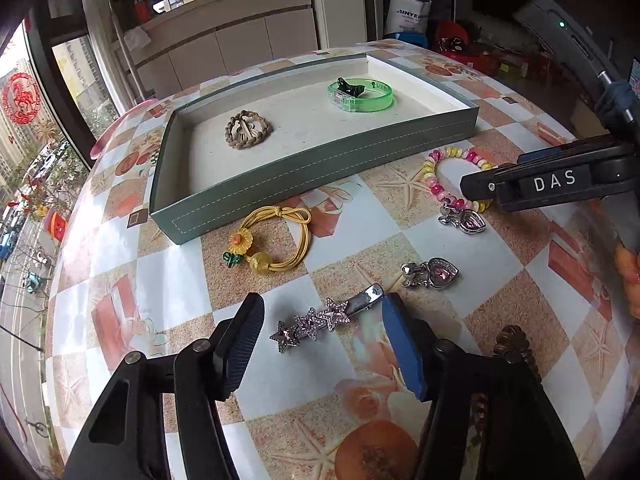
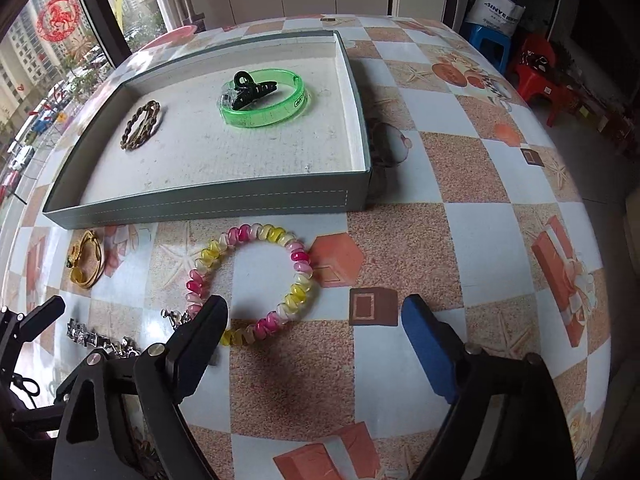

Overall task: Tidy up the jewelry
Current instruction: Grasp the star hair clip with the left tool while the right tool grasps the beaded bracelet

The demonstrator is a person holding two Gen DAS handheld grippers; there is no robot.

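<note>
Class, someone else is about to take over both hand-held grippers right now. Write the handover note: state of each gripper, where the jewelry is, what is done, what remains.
Left hand-held gripper: open, empty, straddling the star hair clip on the table.
Right hand-held gripper: open, empty, at the pink-yellow coil bracelet.
Done: braided brown ring, green bangle and black claw clip lie in the grey tray.
Left, all on the table: star hair clip, coil bracelet, yellow flower hair tie, two heart charms.

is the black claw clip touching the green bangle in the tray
Touching. The right wrist view shows the black claw clip resting across the green bangle, its teeth overlapping the band's rim.
</note>
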